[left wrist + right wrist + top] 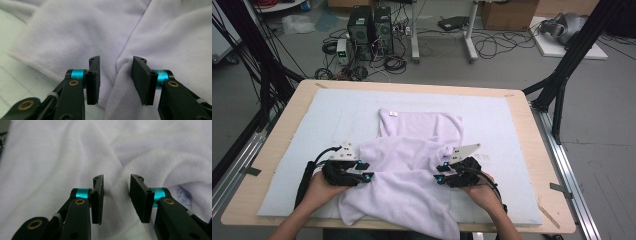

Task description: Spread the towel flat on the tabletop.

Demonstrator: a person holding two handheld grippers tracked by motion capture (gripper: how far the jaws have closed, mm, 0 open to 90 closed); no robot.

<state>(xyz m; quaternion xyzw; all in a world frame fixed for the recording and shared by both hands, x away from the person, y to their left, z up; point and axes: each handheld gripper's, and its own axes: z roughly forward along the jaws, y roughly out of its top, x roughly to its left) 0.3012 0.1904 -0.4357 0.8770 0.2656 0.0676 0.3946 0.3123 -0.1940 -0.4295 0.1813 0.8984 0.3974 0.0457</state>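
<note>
Wooden table (522,130) with rounded corners, covered nearly edge to edge by a pale grey-white mat (312,130). Beyond the far edge, grey floor strewn with cables (492,42), two dark computer towers (369,27), white stand legs (469,35), a cardboard box (509,12). Black frame struts (572,55) rising at both sides; metal rails along the table's flanks.

On the mat, slightly near of centre: white towel (412,165), rumpled and partly folded over itself. Long axis running from the far side toward the person, roughly along the table's depth. Far end flat and squared, bearing a small white tag (393,114); near end bunched, spilling over the mat's near edge toward the person. Upper layer lying crosswise over the middle, creased between the two grippers.

Left gripper (364,172) at the towel's left edge, held in the left hand (319,187), pointing inward to the right. In the left gripper view, jaws parted, a hemmed fold of the towel (120,75) standing between them, just beside the right pad; pads not pressing. Released.

Right gripper (439,176) at the towel's right side, held in the right hand (482,192), pointing inward to the left. In the right gripper view, jaws apart over towel (117,187), nothing pinched. Released too.
</note>
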